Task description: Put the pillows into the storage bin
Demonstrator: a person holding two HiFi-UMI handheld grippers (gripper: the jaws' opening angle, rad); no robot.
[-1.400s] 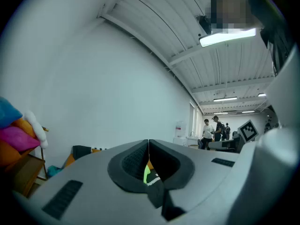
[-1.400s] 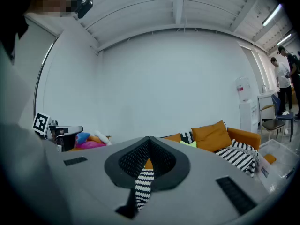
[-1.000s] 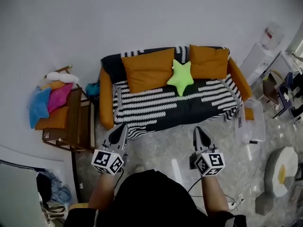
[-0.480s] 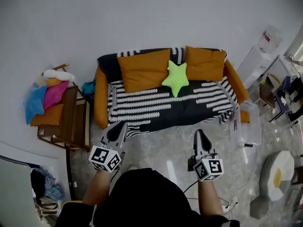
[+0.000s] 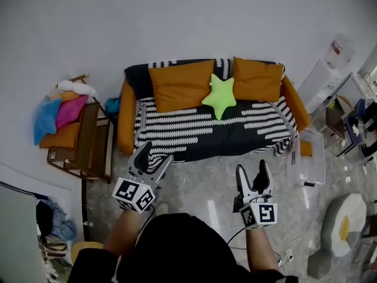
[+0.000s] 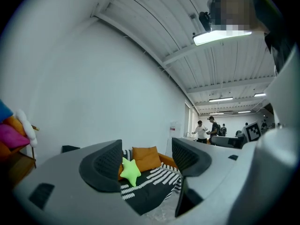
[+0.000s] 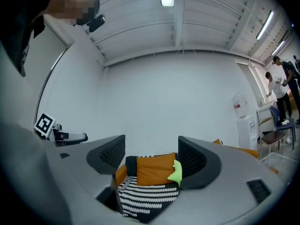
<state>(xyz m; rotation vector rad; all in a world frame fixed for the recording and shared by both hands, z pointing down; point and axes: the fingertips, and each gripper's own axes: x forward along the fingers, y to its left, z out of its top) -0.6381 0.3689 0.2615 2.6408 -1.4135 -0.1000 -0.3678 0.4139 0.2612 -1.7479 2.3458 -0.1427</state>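
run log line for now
left hand-held gripper: jaws just opened, empty | right hand-held gripper: jaws just opened, empty | star pillow: on sofa | storage bin: beside sofa

A large orange pillow (image 5: 179, 85) and a smaller orange pillow (image 5: 257, 79) leaned on the sofa (image 5: 206, 131) back, with a green star pillow (image 5: 219, 96) between them. A clear storage bin (image 5: 310, 158) stood beside the sofa's right arm.

An orange sofa (image 5: 126, 122) under a black-and-white striped throw (image 5: 200, 128) stands against the white wall (image 5: 177, 22). Just left of the sofa is a wooden chair (image 5: 94, 149). Off the sofa's right end stands a white water dispenser (image 7: 243, 125), and beyond that, well away from the sofa, several people (image 6: 201, 131) are standing.
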